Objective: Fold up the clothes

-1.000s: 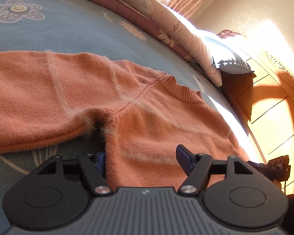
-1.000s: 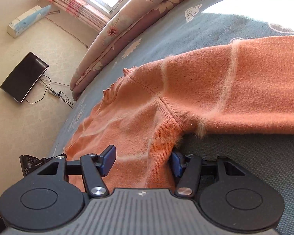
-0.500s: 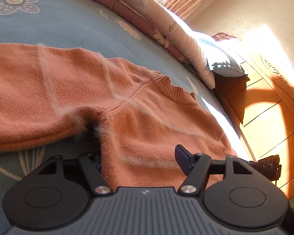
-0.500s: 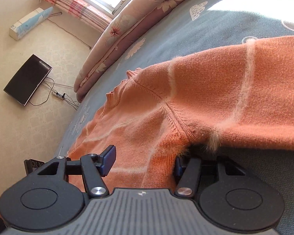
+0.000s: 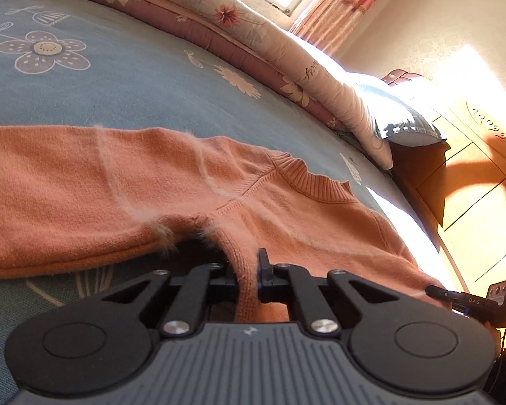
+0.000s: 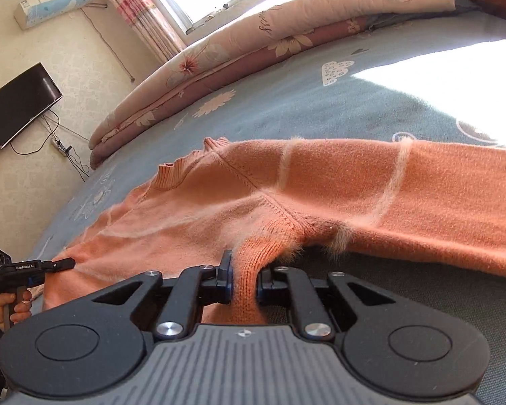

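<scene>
The orange sweater [image 5: 286, 229] lies flat on the bed [image 5: 118, 101], collar pointing to the rolled quilt [image 5: 259, 44] at the far edge, w/ much free blue sheet between sweater and quilt; the bed's side edge runs just beside the body of the sweater. The left tool [image 5: 248, 278] is closed tight on the sweater's side edge just below the armpit, sleeve stretched out to the left, and the right tool [image 6: 245, 281] is closing on the opposite side edge, knit pinched between its pads. No containers visible.
</scene>
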